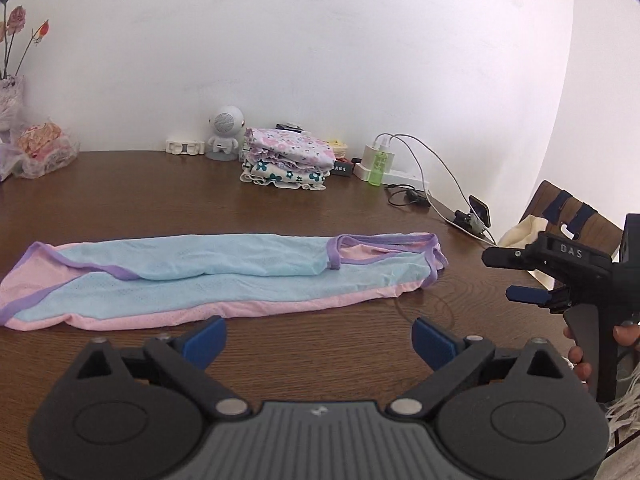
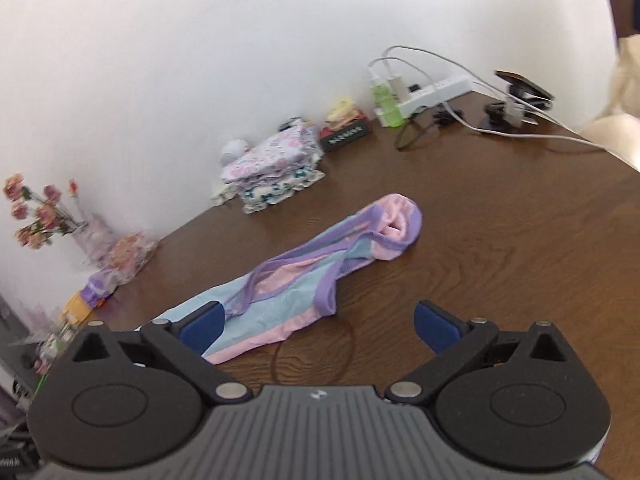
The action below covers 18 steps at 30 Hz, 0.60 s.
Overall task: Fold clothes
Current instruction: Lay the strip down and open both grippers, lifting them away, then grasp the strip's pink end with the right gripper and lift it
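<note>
Left wrist view: left gripper (image 1: 319, 336) is sitting at bottom centre, blue pads (image 1: 206, 336) spread wide, nothing between them, only bare table (image 1: 320, 208) showing in the gap. Garment (image 1: 208, 276), light blue with pink edge and purple trim, is lying flat as a long folded band across the middle of the frame, just beyond the pads, not touching them. Right gripper (image 1: 520, 276) is showing at the right edge, a hand (image 1: 580, 356) wrapping its grip; fingers apart, nothing held.

Folded stack (image 1: 286, 164) of floral clothes is resting at upper centre by the wall, well apart from the garment. White figure (image 1: 226, 132) is standing just left of the stack; green bottle (image 1: 378, 168) and power strip (image 1: 400, 178) to its right. Flowers (image 1: 20, 28) at upper left.

Right wrist view: right gripper (image 2: 318, 328) is gaping wide, empty. Garment (image 2: 304, 280) is running diagonally from lower left toward centre; its near end is passing behind the left pad (image 2: 202, 328), contact unclear. Stack (image 2: 272, 172) sitting above it, slightly blurred.
</note>
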### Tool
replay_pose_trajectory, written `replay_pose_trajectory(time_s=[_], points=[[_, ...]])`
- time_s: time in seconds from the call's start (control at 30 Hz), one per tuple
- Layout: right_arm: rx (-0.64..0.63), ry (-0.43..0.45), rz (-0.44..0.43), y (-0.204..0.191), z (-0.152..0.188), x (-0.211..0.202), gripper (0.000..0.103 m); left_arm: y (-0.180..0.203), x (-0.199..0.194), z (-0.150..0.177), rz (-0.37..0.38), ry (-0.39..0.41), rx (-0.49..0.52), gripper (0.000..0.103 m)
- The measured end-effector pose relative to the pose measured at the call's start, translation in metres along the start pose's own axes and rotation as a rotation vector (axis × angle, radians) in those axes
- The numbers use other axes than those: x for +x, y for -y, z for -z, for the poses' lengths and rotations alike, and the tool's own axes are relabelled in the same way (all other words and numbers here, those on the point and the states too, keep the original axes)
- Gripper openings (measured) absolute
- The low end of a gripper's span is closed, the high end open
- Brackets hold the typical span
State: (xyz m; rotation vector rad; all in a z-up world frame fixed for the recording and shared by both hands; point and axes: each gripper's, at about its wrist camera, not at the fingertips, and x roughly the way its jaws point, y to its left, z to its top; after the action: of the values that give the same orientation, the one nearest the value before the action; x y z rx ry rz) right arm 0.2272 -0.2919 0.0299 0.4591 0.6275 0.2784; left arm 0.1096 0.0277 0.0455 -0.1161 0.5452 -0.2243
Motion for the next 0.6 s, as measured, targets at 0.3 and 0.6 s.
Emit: replay_pose_trajectory(time_s=[0.3,0.6], points=[[-0.026,-0.044,-0.005,-0.027,0.025,-0.016,0.103,0.005,-0.013,0.017,-0.022,0.016,-0.01,0.099],[-0.082,-0.057,0.02,-0.04,0.023,-0.019,0.103,0.001,-0.013,0.017,-0.032,0.019,-0.041,0.099]])
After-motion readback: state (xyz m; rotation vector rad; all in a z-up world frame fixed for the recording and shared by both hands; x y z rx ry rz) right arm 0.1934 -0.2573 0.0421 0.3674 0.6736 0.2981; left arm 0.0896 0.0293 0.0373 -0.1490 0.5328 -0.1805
